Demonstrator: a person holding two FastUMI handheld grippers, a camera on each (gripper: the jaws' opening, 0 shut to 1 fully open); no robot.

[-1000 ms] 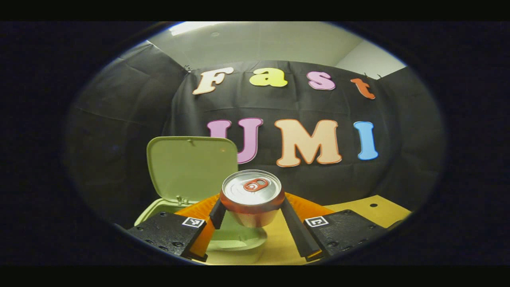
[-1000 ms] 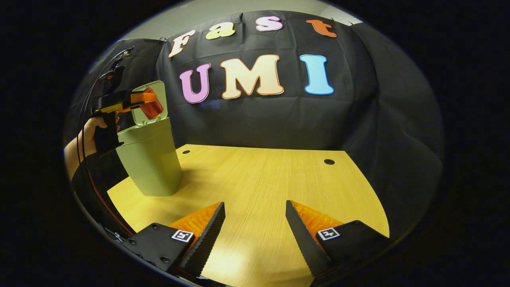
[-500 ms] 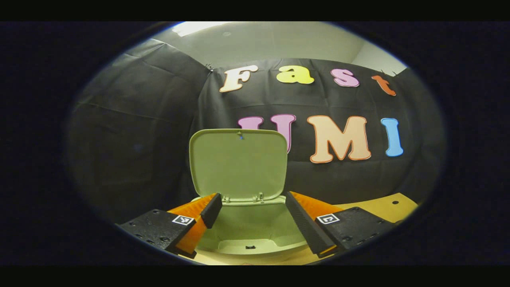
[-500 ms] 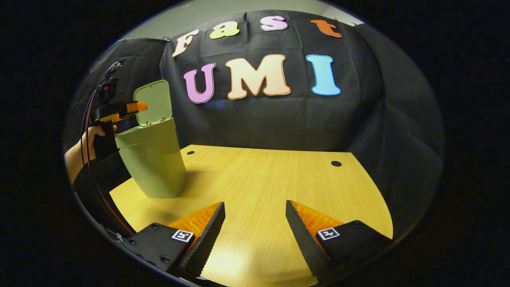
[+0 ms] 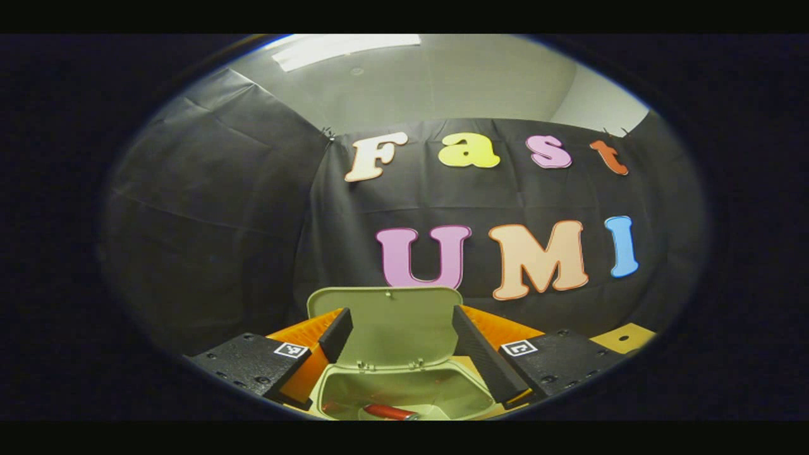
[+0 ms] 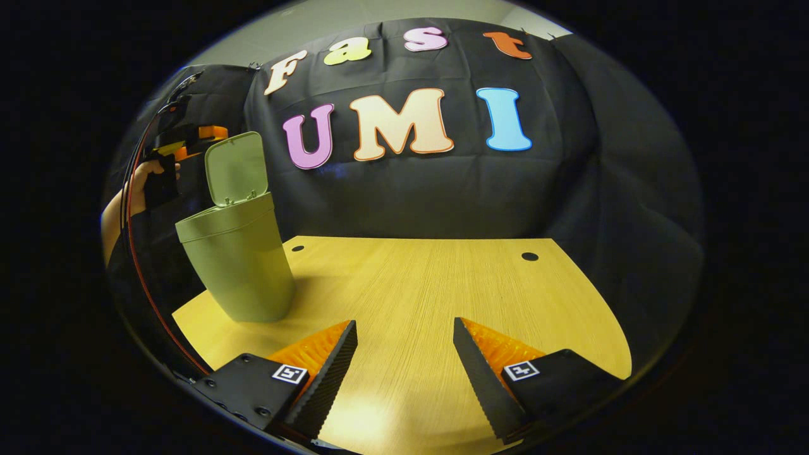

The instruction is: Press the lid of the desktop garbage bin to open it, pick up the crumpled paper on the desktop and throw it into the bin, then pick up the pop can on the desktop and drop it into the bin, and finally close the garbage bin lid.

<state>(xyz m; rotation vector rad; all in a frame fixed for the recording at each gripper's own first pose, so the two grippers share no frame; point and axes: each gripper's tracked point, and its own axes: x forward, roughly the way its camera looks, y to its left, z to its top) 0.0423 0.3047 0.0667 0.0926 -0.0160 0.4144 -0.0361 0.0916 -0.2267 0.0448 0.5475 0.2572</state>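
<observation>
Green plastic bin (image 6: 237,265), lid (image 5: 395,332) upright; can (image 5: 389,412) inside. Left gripper (image 5: 398,344) above bin, wide open, empty. Lid likely light, hinged: push its top edge.

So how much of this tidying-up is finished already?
Nearly all. The bin stands open and the pop can lies inside it; no paper or can remains on the desktop. The left gripper hangs empty, jaws apart, by the raised lid. Left: closing that lid.
</observation>
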